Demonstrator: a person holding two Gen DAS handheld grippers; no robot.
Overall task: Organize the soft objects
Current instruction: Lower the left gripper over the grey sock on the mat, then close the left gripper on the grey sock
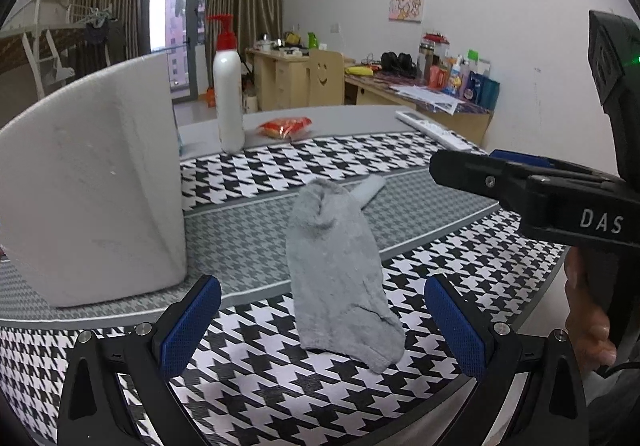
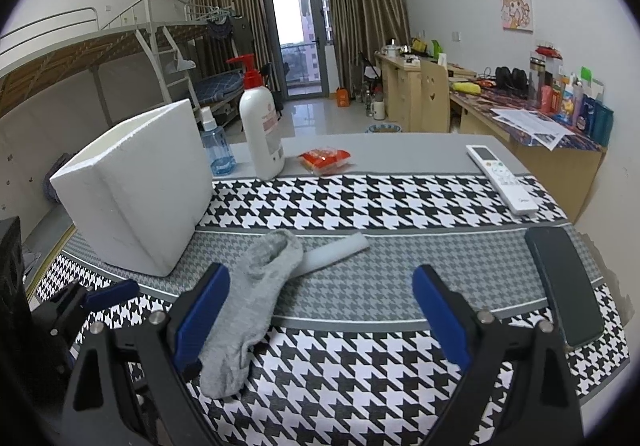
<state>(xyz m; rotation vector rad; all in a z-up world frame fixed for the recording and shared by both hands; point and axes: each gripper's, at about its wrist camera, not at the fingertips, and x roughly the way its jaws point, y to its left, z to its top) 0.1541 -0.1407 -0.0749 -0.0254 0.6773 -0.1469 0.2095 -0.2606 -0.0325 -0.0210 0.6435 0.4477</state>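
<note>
Grey sock [image 1: 340, 270] lies flat on the desk [image 1: 360, 149], right of the foam box [image 1: 92, 181]. Left hand-held gripper [image 1: 322, 330] spread astride it; right hand-held gripper [image 2: 320, 318] spread nearby. Pinch mid-sock, gathering fabric before lifting.

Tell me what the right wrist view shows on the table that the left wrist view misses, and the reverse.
Only the right wrist view shows the dark phone at the cloth's right edge and the blue spray bottle behind the foam box.

Only the left wrist view shows the right tongs from the side, with the hand holding its grip.

Both show the grey sock lying flat on the houndstooth cloth, the pump bottle, the red snack packet and the white remote. Both tongs are open.
</note>
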